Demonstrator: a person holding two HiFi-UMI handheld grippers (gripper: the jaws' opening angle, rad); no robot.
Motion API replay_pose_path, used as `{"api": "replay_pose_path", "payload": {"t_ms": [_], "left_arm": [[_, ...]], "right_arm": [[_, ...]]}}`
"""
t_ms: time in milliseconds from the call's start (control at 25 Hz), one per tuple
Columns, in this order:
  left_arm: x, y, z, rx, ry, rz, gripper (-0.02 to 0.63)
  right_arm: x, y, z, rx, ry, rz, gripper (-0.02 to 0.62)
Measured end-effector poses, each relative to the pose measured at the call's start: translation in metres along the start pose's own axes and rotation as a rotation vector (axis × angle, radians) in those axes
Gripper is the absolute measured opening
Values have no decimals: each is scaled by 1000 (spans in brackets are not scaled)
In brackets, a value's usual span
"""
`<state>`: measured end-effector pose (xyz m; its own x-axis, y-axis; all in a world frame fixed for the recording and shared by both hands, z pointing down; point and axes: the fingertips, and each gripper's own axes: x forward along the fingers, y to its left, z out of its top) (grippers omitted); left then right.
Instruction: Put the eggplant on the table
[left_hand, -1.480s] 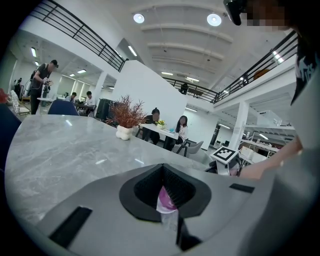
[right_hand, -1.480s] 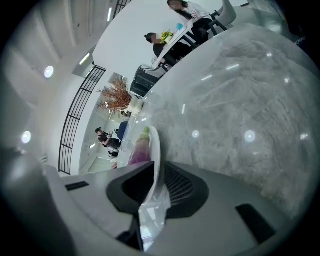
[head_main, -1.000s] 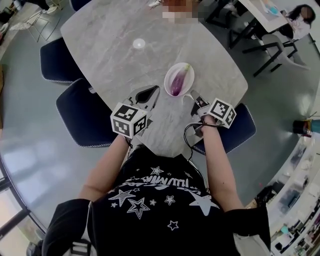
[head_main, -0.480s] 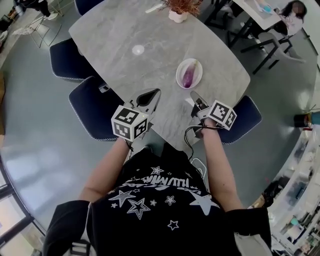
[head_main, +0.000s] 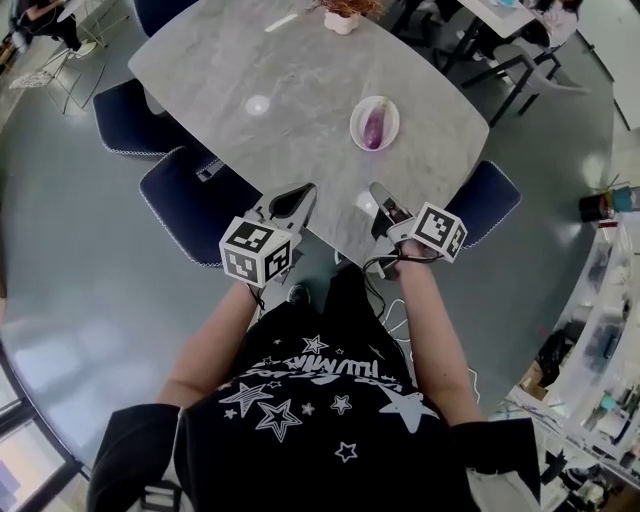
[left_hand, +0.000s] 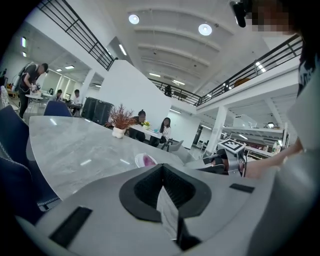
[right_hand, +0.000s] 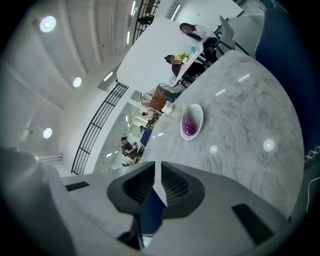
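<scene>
A purple eggplant (head_main: 373, 125) lies in a white bowl (head_main: 388, 130) on the right half of the grey marble table (head_main: 290, 70). Both grippers hang at the table's near edge, well short of the bowl. My left gripper (head_main: 303, 190) is shut with nothing in it, and so is my right gripper (head_main: 376, 190). In the left gripper view the bowl (left_hand: 145, 160) shows small beyond the shut left gripper (left_hand: 162, 169), with the right gripper's cube to the right. In the right gripper view the eggplant (right_hand: 190, 125) sits in its bowl (right_hand: 197, 116), far past the shut right gripper (right_hand: 159, 169).
Dark blue chairs stand at the table's left (head_main: 185, 205) and right (head_main: 487, 195) near corners, another (head_main: 122, 115) farther left. A potted plant (head_main: 340, 15) stands at the table's far end. A small white disc (head_main: 258, 104) lies mid-table. People sit at other tables.
The person has backed away from the table. Both grippers were over the tabletop beside the bowl; now they are at its near edge, farther from the eggplant. Both stayed shut.
</scene>
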<state>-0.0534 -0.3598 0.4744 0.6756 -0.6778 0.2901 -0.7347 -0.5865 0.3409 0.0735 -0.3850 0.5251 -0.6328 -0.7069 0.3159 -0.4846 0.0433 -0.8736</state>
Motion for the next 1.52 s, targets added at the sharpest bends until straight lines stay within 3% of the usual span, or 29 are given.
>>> {"api": "replay_pose_path", "payload": {"t_ms": [320,520,760,960,1200,1520], "left_arm": [[-4,-23,-10,4,3,-69,8],[5,-49,-14,16,8,-94,8],[0,-77,-29,14,12,-74,8],[-8,-117,-40,27,22,-47,8],[-26,-160,-53,54,15,-13,8],[-50,-220,-73,77,6,-4,8]], "right_arm": [[-45,7,-20,-45,-74,-44,43],[-70,14,-17,-182,-74,-44,43],[-93,21,-23,-271,-72,-3,43],[-130,19,-33,-267,-61,27,43],[-176,19,-51,-371,-30,28,43],[-238,22,-73,-435,-34,46,43]]}}
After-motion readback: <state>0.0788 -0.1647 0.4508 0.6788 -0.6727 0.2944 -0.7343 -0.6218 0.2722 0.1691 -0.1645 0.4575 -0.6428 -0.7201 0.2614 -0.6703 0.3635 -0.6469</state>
